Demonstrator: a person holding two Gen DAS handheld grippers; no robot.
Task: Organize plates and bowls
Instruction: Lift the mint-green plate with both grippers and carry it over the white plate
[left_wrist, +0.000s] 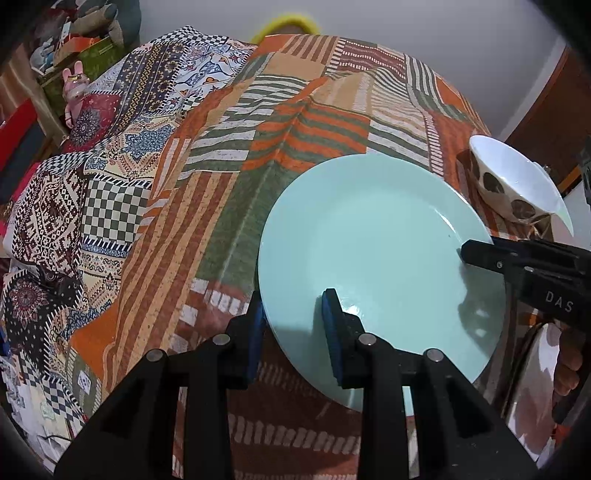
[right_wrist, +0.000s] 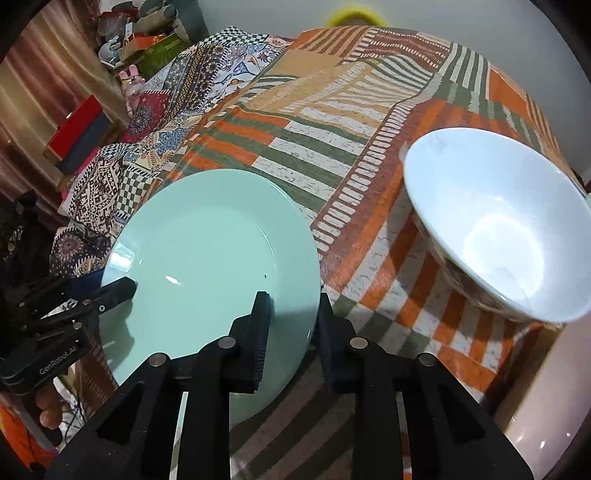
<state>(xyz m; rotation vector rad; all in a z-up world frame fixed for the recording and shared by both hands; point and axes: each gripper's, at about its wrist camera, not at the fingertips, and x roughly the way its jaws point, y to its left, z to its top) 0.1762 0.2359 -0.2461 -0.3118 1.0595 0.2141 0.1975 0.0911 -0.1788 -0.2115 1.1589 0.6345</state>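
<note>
Both claws grip the same pale green plate (left_wrist: 376, 258): the left gripper (left_wrist: 295, 314) has its fingers closed over the plate's left rim, one pad above and one below, and the right gripper (right_wrist: 291, 317) pinches the opposite rim the same way. Held between them, the plate sits tilted above a striped orange and green cloth (right_wrist: 332, 122). Just beyond it to the right, a white bowl (right_wrist: 502, 229) with brown spots outside rests on the cloth

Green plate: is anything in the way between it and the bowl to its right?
Nothing visible. Both grippers, left and right, have jaws straddling the green plate rim. Only bare patterned cloth separates it from the bowl.
</note>
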